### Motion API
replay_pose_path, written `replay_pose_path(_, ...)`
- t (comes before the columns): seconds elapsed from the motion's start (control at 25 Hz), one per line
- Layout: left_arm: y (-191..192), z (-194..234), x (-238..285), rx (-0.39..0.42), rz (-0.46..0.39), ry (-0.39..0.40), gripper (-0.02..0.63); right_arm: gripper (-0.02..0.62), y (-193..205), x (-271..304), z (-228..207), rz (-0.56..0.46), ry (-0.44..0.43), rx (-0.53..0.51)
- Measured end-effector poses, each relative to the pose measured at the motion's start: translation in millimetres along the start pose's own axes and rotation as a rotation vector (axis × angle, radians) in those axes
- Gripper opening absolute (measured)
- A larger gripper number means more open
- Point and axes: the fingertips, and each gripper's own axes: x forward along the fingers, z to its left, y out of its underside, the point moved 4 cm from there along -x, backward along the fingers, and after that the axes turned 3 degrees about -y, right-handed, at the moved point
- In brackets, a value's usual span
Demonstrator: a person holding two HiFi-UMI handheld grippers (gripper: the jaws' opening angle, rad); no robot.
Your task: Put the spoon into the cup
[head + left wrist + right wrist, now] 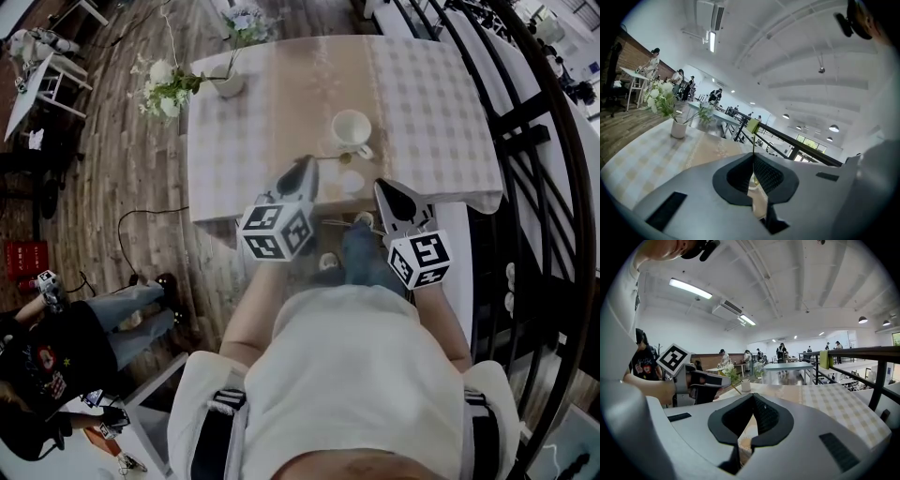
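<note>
A white cup point(352, 129) stands on the checked tablecloth, right of the table's middle. Just in front of it lies a thin spoon point(334, 157), handle pointing left. My left gripper point(307, 161) hovers over the table's near edge, its tip close to the spoon's handle; its jaws point(753, 155) are shut with nothing held. My right gripper point(380, 185) sits lower right of the spoon, near the table's front edge, and its jaws point(753, 396) also meet with nothing in them. The left gripper point(701, 380) shows at the left of the right gripper view. Neither gripper view shows the cup.
A white vase of flowers point(228, 82) stands at the table's far left corner. A pale round patch point(352, 181) lies beside the spoon. A dark metal railing point(525, 122) runs along the right. A person point(56, 347) sits on the floor at lower left.
</note>
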Motion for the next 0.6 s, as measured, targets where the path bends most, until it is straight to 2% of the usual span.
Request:
replay_pose_path(0.44,2.4,-3.7,59.2,-0.02,0.047,-0.051,0.005,0.0,-12.9,19.8,-42.3,0.007,-0.034,0.019)
replay_pose_path(0.6,25.5,3.7,54.5,-0.019,0.06,-0.067,0.005,0.0,7.4,13.8,-34.8,0.006,-0.037,0.027)
